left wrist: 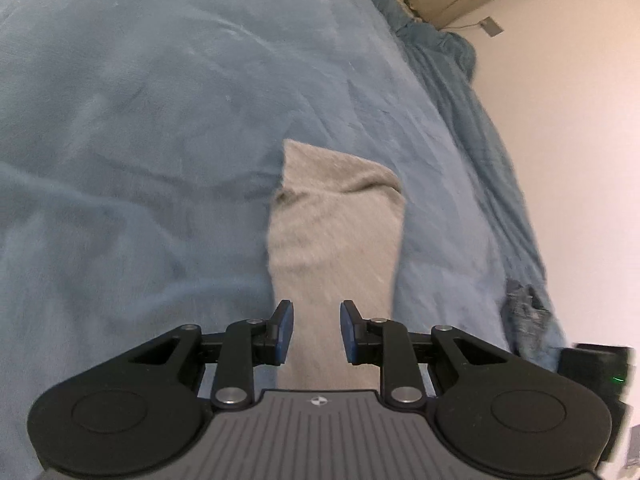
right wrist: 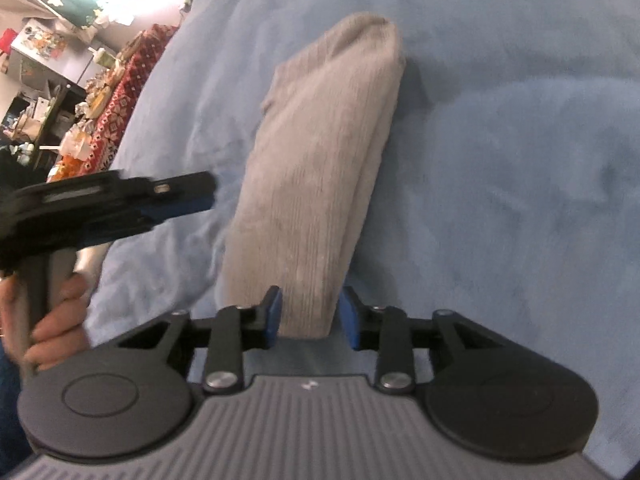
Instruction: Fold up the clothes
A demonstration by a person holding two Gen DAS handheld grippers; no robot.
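Grey sock (right wrist: pixel 316 168) lies on blue blanket (right wrist: pixel 500 152), apparently doubled over, two layers showing at right edge. Right gripper (right wrist: pixel 308 312): jaws parted, straddling near end, no firm pinch visible. Left gripper (left wrist: pixel 316 332): jaws parted above sock. Risk: plush blanket snags in jaws; layers slip apart if only top one gets pinched. Count: one sock, two grippers, one blanket.

I see a blue plush blanket (left wrist: pixel 160 120) covering the bed, its edge draping toward a plain white wall (left wrist: pixel 568 100). Opposite, a red patterned cloth (right wrist: pixel 120 100) lies under clutter, beside crowded shelves (right wrist: pixel 36 92), brightly lit.
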